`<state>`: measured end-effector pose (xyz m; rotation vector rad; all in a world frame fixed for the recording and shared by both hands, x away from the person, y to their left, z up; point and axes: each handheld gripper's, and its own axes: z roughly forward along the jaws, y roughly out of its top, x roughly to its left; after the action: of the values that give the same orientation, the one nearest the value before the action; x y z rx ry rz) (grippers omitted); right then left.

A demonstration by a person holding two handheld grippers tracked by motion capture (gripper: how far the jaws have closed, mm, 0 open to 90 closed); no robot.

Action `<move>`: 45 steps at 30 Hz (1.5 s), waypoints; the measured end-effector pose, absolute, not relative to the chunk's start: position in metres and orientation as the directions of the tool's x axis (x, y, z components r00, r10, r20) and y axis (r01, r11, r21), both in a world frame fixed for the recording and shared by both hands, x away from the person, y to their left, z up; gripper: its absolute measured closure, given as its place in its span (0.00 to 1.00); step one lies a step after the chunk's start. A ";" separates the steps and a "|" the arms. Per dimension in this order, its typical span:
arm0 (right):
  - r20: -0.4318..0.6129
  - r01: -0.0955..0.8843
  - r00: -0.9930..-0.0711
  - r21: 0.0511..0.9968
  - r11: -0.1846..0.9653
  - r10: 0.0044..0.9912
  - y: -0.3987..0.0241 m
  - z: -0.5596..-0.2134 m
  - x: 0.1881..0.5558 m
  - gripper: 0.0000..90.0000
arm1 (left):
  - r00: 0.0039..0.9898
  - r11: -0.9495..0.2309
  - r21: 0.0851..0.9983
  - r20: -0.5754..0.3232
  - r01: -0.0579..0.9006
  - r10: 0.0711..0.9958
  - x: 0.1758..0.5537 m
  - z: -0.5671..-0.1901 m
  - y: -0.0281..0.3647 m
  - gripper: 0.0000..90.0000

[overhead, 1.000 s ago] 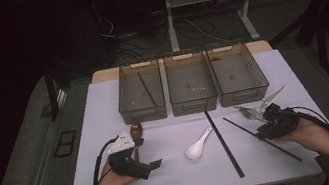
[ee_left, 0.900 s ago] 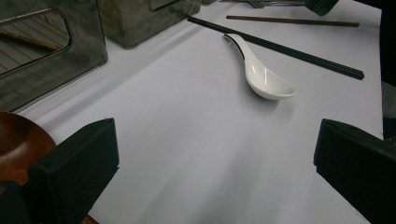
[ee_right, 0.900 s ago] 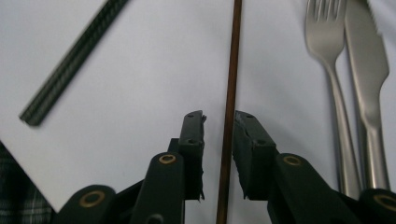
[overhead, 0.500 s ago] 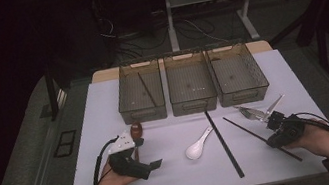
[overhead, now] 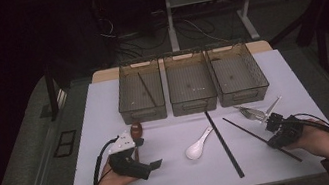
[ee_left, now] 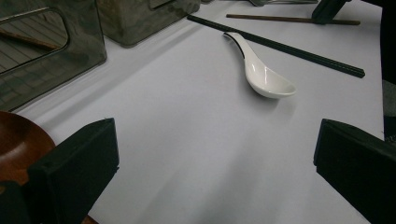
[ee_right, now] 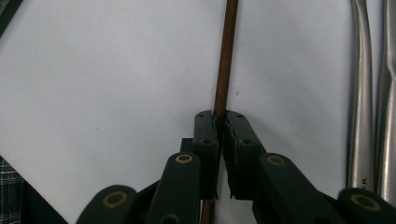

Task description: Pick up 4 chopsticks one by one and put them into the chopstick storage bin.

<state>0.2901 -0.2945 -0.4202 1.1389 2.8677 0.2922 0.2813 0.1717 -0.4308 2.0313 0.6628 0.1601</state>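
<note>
In the right gripper view we see our right gripper [ee_right: 219, 122] with its jaws just closed in on a thin brown chopstick [ee_right: 225, 56]; the stick runs between the pads and they press on it from both sides. The chopstick lies flat on the white table sheet [ee_right: 93, 70], and just beside it, at the right edge of that view, lie two shiny metal utensil handles [ee_right: 369, 93]. From the high view, the right gripper [overhead: 274, 127] sits near the table's right edge, low over the sheet, with the metal utensils [overhead: 257, 111] a little beyond it. A long black chopstick [overhead: 224, 143] lies apart from it toward the middle, and a white ceramic spoon [overhead: 199, 143] rests just left of that stick.

Our left gripper [overhead: 136, 160] rests near the front left of the sheet with its jaws spread wide and nothing between them; in the left gripper view the two black pads [ee_left: 79, 158] stand far apart over bare sheet. A brown wooden spoon [overhead: 135, 129] lies just beside it. Behind everything, three clear mesh bins [overhead: 190, 82] stand side by side, and the left one holds a brown chopstick [overhead: 145, 88] lying slantwise.
</note>
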 end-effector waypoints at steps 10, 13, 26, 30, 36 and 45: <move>0.031 0.675 -0.726 0.220 0.704 0.687 -0.298 -0.416 0.291 0.93 | 0.843 -0.392 0.833 -0.152 0.390 0.515 0.282 -0.431 0.172 0.00; 0.054 0.682 -0.716 0.271 0.680 0.696 -0.301 -0.410 0.291 0.93 | 0.844 -0.393 0.833 -0.151 0.389 0.515 0.282 -0.431 0.172 0.00; 0.105 0.630 -0.719 0.516 0.580 0.687 -0.302 -0.392 0.293 0.93 | 0.844 -0.378 0.841 -0.158 0.387 0.513 0.282 -0.430 0.172 0.00; 0.127 0.620 -0.717 0.565 0.544 0.685 -0.300 -0.389 0.295 0.93 | 0.844 -0.378 0.842 -0.154 0.384 0.513 0.282 -0.431 0.172 0.00; 0.131 0.603 -0.712 0.617 0.506 0.690 -0.295 -0.386 0.300 0.93 | 0.843 -0.383 0.843 -0.143 0.378 0.518 0.279 -0.432 0.170 0.00; 0.156 0.575 -0.710 0.692 0.437 0.687 -0.288 -0.379 0.311 0.93 | 0.850 -0.387 0.846 -0.135 0.366 0.509 0.277 -0.434 0.165 0.00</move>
<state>0.3109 -0.2877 -0.3786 1.1211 2.5338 1.1313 0.2767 0.1651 -0.4338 2.0183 0.6419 0.1792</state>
